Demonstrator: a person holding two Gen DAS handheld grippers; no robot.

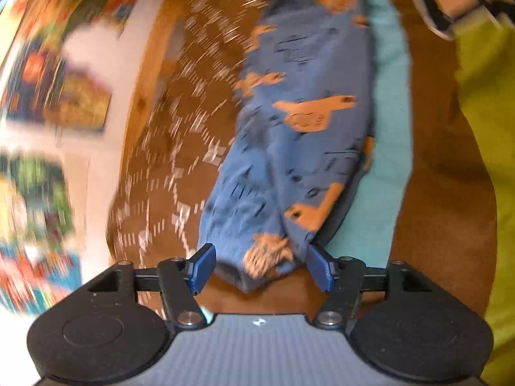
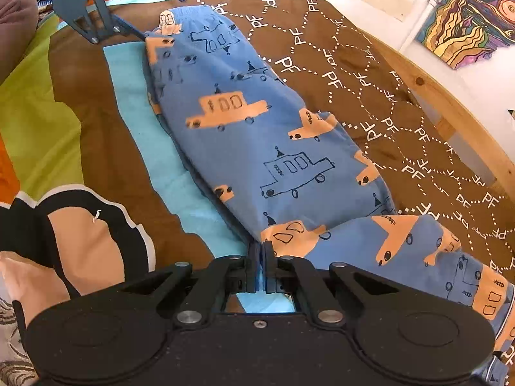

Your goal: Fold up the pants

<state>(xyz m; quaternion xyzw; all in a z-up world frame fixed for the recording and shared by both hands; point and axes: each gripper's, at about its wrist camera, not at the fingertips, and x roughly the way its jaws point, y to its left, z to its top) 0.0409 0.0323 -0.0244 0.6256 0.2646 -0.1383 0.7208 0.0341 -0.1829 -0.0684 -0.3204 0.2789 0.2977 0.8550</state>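
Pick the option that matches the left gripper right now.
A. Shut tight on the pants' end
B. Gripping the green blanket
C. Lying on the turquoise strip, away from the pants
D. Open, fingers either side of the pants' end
D: in the left wrist view, the left gripper has its blue fingers spread wide, with the end of the blue car-print pants lying between them, not clamped.

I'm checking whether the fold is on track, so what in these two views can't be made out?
- Left wrist view: motion blur smears the wall pictures and the bedspread print.
- Left gripper: jaws apart; whether the blue pants touch a pad is unclear.
- Right gripper: jaws together at the pants' edge; the gripped layers are hidden.
- Right wrist view: the lower-right leg end is cut off by the gripper body and frame edge.
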